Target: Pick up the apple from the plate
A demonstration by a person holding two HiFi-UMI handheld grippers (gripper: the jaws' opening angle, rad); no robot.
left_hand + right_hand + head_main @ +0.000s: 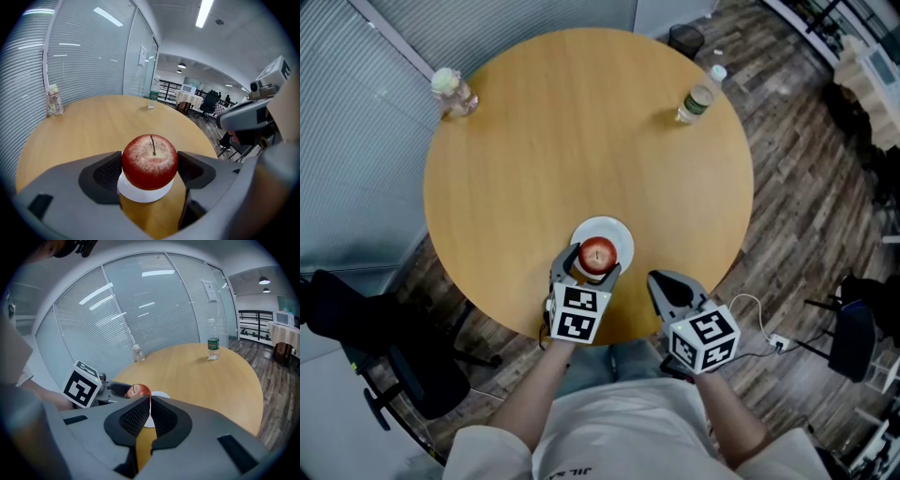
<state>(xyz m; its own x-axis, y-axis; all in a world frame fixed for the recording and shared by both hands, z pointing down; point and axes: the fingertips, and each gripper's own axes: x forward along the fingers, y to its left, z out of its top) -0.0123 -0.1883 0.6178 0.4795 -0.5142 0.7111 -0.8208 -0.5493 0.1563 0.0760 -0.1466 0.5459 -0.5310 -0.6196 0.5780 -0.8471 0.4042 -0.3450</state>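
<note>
A red apple (598, 253) (150, 159) sits over a small white plate (617, 234) (140, 193) near the front edge of the round wooden table (581, 141). My left gripper (591, 262) (150, 169) is shut on the apple, one pad pressed against each side. I cannot tell whether the apple still rests on the plate. My right gripper (667, 281) (149, 416) hangs just right of it at the table's rim, jaws shut and empty. In the right gripper view the apple (139, 390) and plate (161, 394) show beyond its pads.
A green-labelled water bottle (698, 98) (213, 345) stands at the far right of the table. A small clear bottle (453, 92) (55, 101) stands at the far left. Black chairs (384, 337) flank the table; glass walls with blinds run on the left.
</note>
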